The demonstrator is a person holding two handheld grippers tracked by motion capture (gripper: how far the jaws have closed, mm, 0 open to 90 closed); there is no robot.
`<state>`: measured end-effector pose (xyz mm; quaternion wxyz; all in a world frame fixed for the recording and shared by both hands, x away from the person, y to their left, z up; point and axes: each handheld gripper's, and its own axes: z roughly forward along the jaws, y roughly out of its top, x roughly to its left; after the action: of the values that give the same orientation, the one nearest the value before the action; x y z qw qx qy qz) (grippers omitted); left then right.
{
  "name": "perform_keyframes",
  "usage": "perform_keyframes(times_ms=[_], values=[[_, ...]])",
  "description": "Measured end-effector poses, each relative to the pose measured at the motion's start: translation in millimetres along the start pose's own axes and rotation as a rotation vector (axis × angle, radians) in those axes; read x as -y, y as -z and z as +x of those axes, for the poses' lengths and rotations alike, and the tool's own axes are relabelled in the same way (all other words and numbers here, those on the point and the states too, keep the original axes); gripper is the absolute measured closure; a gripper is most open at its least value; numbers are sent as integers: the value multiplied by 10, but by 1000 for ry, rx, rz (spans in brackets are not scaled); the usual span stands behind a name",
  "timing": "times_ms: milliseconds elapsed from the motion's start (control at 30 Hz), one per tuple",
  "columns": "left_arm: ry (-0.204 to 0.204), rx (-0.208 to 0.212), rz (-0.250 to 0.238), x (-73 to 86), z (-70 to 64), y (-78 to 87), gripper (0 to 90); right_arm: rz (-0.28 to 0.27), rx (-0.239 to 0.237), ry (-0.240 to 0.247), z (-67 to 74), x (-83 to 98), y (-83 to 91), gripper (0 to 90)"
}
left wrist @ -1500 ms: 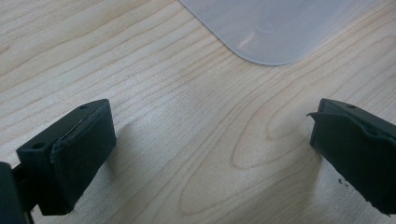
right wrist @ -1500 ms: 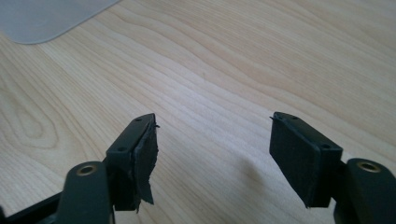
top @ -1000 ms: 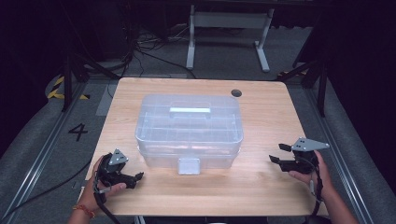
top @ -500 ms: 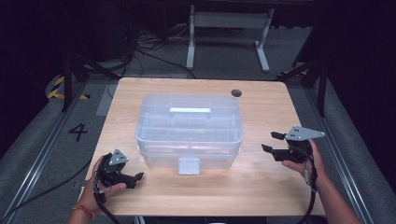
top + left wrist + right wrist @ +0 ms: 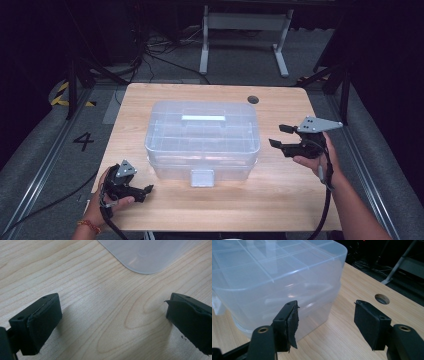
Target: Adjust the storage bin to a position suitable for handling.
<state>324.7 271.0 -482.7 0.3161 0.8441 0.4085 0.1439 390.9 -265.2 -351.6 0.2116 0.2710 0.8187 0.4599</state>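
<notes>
Two grippers flank one clear plastic box [image 5: 202,137] that sits in the middle of the wooden table [image 5: 280,200], its lid on and its front latch [image 5: 202,177] facing the near edge. The left gripper [image 5: 142,190] rests low on the table near the box's near-left corner, jaws spread with only bare wood between them; in the left gripper view the rounded corner of the box [image 5: 147,255] lies a little beyond the jaws, apart from them. The right gripper [image 5: 280,136] hangs in the air just beside the box's right end, pointing at it, jaws spread and grasping nothing; in the right gripper view the box wall [image 5: 287,290] stands close behind the left jaw, and the round cable hole [image 5: 382,299] in the table shows farther off.

The work in hand looks like getting hold of the box, likely to open or move it. The risks, as I judge them: the smooth, bulging wall gives the pads little to bite on, so a pinch at the right end could slip off. A push from the right alone could slide the light box toward the left, since the left gripper is not bracing it. Prying the lid while the front latch is closed could tip the whole box.
</notes>
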Motion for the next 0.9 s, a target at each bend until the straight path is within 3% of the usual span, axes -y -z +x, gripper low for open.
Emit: perform_keyframes(times_ms=[633, 900], values=[[1, 1, -4, 1, 0, -3, 6, -44, -6, 35, 36, -352, -82, 367], [0, 1, -1, 0, 0, -1, 6, -29, -18, 59, 77, -492, -204, 364]])
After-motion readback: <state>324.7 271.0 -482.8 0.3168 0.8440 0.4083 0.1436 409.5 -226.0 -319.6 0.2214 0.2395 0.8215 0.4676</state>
